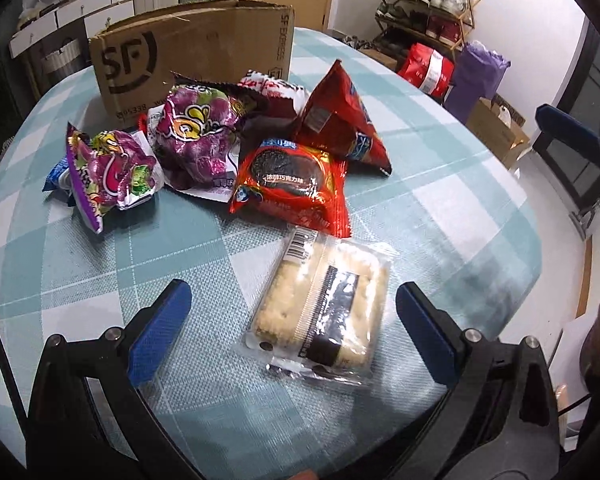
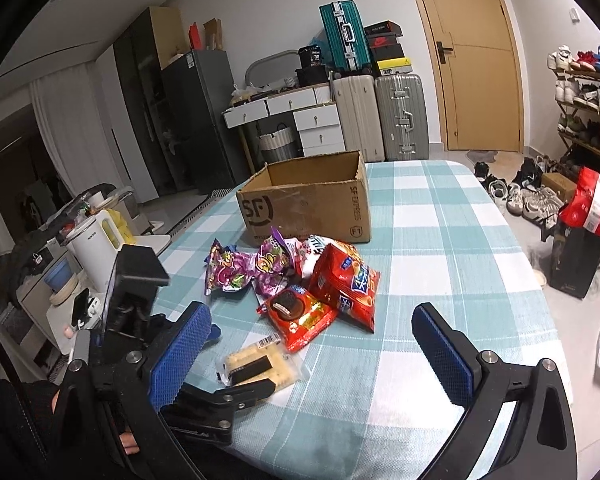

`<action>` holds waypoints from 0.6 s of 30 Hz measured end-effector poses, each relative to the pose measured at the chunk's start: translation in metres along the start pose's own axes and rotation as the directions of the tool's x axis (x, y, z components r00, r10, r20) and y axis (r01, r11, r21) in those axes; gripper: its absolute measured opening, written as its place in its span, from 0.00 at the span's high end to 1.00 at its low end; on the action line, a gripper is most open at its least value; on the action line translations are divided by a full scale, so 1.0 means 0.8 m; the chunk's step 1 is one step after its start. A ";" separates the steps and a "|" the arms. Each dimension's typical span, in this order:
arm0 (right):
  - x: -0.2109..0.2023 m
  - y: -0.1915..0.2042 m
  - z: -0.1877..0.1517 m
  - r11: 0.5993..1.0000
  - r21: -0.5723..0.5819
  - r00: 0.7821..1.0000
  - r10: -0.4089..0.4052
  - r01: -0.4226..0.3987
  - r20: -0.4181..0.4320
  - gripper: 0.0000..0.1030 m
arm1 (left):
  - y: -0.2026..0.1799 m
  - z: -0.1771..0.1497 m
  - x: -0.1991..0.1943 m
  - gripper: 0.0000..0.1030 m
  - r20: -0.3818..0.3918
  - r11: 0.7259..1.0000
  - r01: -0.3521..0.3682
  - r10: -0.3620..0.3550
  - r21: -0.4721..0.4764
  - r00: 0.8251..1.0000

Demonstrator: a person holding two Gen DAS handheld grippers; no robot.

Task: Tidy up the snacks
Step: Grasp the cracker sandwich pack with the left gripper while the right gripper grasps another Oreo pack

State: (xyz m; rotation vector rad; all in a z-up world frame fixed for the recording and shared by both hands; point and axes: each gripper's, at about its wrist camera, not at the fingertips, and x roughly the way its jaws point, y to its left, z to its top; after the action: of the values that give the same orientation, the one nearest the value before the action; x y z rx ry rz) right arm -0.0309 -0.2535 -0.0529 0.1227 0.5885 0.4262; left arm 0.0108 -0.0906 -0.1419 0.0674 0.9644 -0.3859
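On the far left of the pile lay a crinkly purple snack bag (image 1: 108,176). Just beside it sat a second purple snack bag (image 1: 198,136). Behind them stood an open cardboard box (image 1: 188,52) with "SF" printed on its side, and nothing showed inside it from the right wrist view. A red cookie pack (image 1: 290,184) with a dark round cookie on it lay in the middle, touching a tall red snack bag (image 1: 338,114) to its right. A red and white wrapper (image 1: 272,86) peeked out behind them.

All the snacks lay on the surface (image 1: 460,184), which had a blue and white checked cloth.

The left gripper (image 1: 292,328) was wide open and held nothing. A clear pack of pale crackers (image 1: 320,308) lay flat between its two blue pads, closer to the right one, and I could not tell if it touched either.

The right gripper (image 2: 312,348) was also wide open and empty, hanging above the surface near the cracker pack.
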 end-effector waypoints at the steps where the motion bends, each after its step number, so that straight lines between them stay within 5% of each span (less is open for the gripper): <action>1: 0.001 -0.001 -0.001 1.000 0.001 1.000 0.000 0.000 -0.004 0.01 | 0.000 0.001 0.004 0.01 -0.005 1.000 -0.004 0.004 0.006 1.000; 5: 0.006 -0.004 -0.007 1.000 0.012 1.000 -0.002 0.002 -0.015 0.01 | -0.003 0.002 0.016 0.10 -0.010 1.000 0.009 -0.009 0.025 1.000; 9: 0.010 -0.009 -0.011 1.000 0.024 1.000 -0.003 0.004 -0.026 0.01 | -0.016 -0.001 0.017 0.44 0.010 0.995 0.011 -0.012 0.104 1.000; 18: 0.015 -0.010 -0.013 1.000 0.029 0.999 0.000 0.001 -0.034 0.01 | -0.005 0.001 0.008 0.45 0.012 0.995 0.054 -0.056 0.078 0.998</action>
State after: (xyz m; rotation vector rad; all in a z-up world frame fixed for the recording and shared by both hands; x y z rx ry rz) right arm -0.0249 -0.2559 -0.0694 0.1429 0.6286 0.4205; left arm 0.0133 -0.0963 -0.1465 0.1084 0.9390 -0.4739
